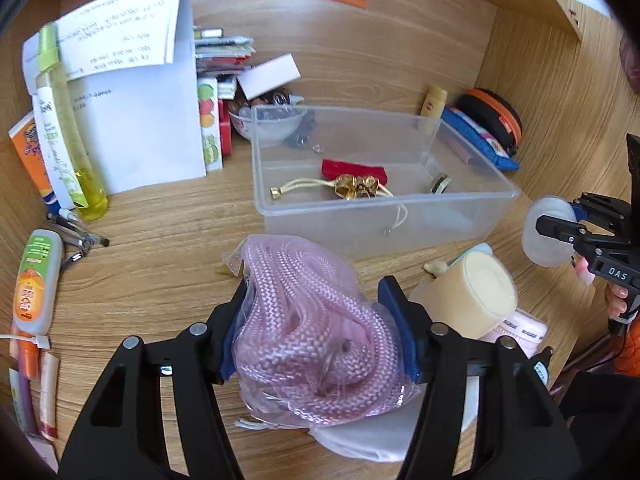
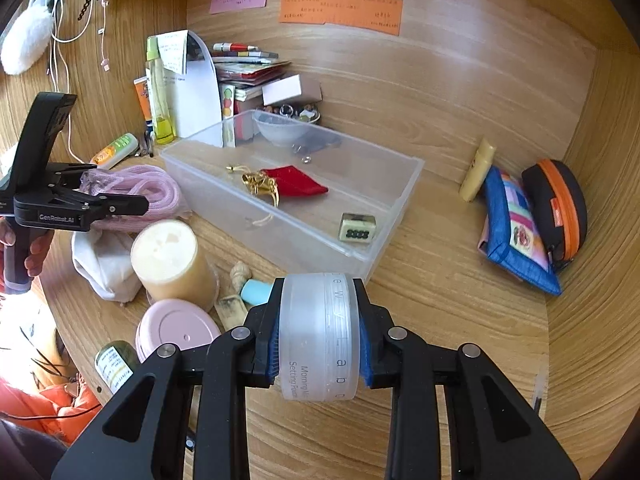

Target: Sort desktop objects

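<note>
Gripping a bagged pink rope (image 1: 316, 344), the left gripper (image 1: 316, 336); the right gripper (image 2: 318, 344), jaws clamped on a frosted jar (image 2: 318, 340)

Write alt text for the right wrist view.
The right gripper clamps a frosted round jar above a wooden desk, just before a clear plastic bin holding a red pouch.

left tongs (image 1: 316, 328) clamped on load; right tongs (image 2: 318, 336) likewise

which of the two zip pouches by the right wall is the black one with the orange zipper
The rounded case farthest right, against the wall. The flat blue patchwork pouch leans beside it, nearer the clear box.
</note>
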The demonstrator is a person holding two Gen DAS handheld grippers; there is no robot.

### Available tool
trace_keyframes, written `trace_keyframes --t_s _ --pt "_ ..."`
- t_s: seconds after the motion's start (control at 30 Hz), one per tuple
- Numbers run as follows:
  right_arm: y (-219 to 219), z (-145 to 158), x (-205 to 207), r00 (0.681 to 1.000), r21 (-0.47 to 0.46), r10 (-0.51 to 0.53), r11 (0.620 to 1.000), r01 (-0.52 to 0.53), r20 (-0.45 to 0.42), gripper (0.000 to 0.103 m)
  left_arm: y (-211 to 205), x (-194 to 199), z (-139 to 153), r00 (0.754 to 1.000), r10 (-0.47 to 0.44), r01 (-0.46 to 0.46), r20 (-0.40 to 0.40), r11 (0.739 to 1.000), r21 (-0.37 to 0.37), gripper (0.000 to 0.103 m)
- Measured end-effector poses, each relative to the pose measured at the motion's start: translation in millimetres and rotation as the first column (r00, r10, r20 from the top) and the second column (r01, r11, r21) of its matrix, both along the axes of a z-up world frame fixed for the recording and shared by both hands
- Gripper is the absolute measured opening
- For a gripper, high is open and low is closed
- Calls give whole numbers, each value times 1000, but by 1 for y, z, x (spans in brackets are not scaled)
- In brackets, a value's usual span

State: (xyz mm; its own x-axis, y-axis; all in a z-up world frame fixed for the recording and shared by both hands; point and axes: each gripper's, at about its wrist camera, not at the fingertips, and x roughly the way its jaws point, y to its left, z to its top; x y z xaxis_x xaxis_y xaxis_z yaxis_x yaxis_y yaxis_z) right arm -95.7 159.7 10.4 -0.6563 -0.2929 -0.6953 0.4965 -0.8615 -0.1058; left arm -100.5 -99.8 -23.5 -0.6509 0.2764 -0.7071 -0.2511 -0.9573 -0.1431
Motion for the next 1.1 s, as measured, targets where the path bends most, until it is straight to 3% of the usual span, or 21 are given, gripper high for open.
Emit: trace_keyframes --t_s 0.43,0.47,0.53,0.7,0.8,0.87,0.93,1.0,1.1 --pt "-6 20 -5 999 -4 6 1000 -6 -53 27 -3 17 33 998 12 -13 -64 1000 -19 61" --pt "-6 20 -7 999 -8 4 1000 -5 -53 27 -4 19 36 997 10 -12 -77 1000 -22 60" --pt "-7 21 -10 999 -18 2 1000 -3 -54 27 -4 20 43 996 -2 0 -92 1000 -30 43" --pt "-9 23 -17 998 -33 4 999 -6 -59 27 -1 16 47 995 -23 17 -93 998 -60 43" --pt "-10 19 -21 999 -41 7 999 -9 -45 27 -5 9 35 999 -18 16 -41 999 -44 43" --pt "-11 15 -23 999 -43 13 999 -14 -32 27 -10 6 29 1000 -10 10 -15 1000 -17 45" --pt "-11 13 -24 999 -44 20 999 -22 -27 27 -17 3 25 1000 14 -14 0 1000 -12 62" --pt "-11 14 -24 999 -46 23 999 -24 -30 27 -25 1 20 999 39 -39 10 999 -6 72" --pt "-11 15 -26 999 -53 29 998 -30 -31 27 -33 1 12 998 37 -36 41 999 -17 75"
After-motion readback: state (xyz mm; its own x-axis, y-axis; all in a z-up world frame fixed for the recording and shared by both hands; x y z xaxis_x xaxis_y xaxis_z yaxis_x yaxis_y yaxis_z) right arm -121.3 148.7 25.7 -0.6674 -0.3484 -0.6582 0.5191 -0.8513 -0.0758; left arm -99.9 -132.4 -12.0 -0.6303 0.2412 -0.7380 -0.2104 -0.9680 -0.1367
